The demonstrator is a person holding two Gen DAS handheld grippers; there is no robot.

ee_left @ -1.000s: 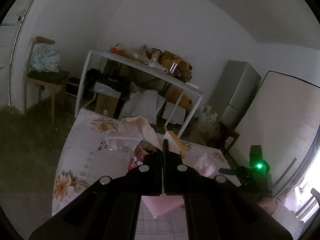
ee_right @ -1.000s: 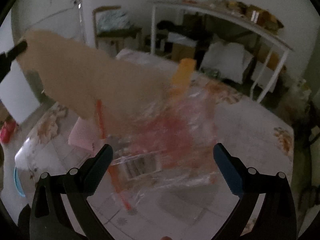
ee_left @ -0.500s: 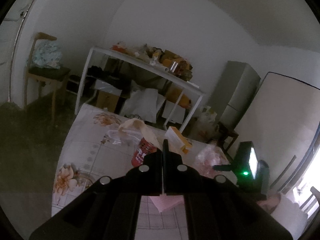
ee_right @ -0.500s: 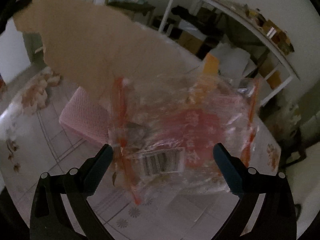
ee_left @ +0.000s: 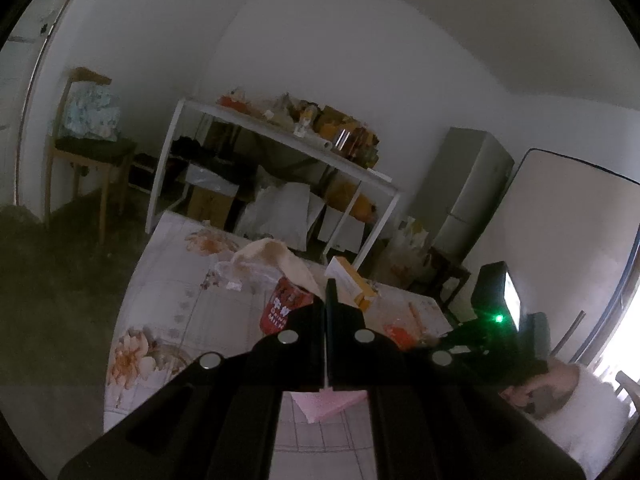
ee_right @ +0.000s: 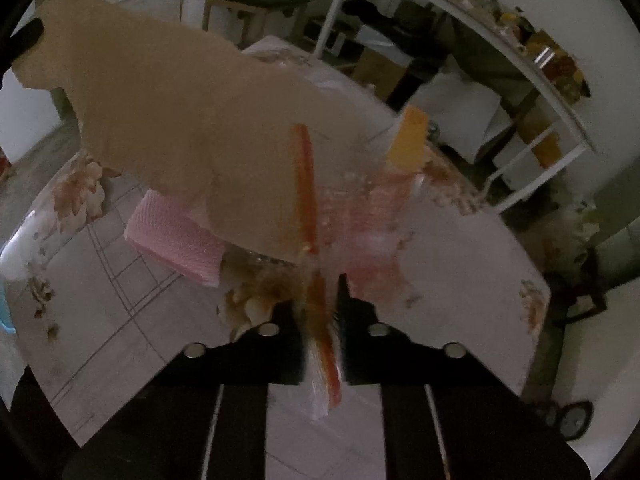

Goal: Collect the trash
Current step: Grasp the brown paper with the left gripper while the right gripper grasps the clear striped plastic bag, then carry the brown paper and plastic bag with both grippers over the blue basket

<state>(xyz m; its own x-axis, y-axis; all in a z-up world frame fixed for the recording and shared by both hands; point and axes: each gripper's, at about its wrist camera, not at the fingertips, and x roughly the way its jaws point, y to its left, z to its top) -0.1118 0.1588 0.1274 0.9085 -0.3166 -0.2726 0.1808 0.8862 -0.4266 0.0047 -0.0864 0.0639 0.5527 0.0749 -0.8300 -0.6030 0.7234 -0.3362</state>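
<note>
Beige bag (ee_right: 160, 92) being pinched by left gripper (ee_left: 325, 300); clear wrapper (ee_right: 320, 340) being clamped by right gripper (ee_right: 322, 304); can (ee_left: 286, 306), box (ee_left: 352, 282) remaining uncollected.

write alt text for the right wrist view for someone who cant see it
The right gripper is shut on a clear plastic wrapper with red print above a floral tablecloth. A beige bag hangs across the upper left, over a pink cloth; an orange box stands behind.

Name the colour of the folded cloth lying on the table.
Pink folded cloth, with a fine woven texture; clearest in the right wrist view.
</note>
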